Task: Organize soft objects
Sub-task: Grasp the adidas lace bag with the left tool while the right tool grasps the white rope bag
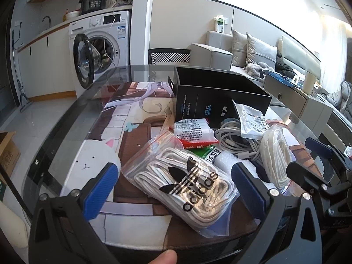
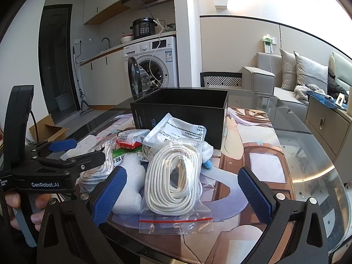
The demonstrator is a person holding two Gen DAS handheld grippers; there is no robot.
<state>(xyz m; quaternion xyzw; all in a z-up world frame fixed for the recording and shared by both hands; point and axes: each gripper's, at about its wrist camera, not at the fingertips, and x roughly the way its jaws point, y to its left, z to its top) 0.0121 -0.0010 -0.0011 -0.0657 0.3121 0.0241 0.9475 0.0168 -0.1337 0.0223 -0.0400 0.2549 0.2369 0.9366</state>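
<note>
A clear zip bag of white laces with an adidas logo (image 1: 187,187) lies on the table between the pads of my open left gripper (image 1: 176,191). A zip bag of white cord (image 2: 176,182) lies between the pads of my open right gripper (image 2: 182,195); it also shows in the left wrist view (image 1: 277,154). Behind lie a white foam piece (image 2: 129,189), a red and green packet (image 1: 195,136), a coil of grey cables (image 1: 235,140) and a white printed pouch (image 2: 178,132). An open black box (image 2: 182,110) stands at the back. The left gripper (image 2: 63,151) shows in the right wrist view.
The glass table (image 2: 308,154) carries a cartoon mat (image 1: 132,118). A washing machine (image 1: 99,46) with an open door, a chair (image 2: 222,79) and a sofa (image 2: 286,79) stand beyond the table. A cardboard box (image 1: 6,154) sits on the floor at left.
</note>
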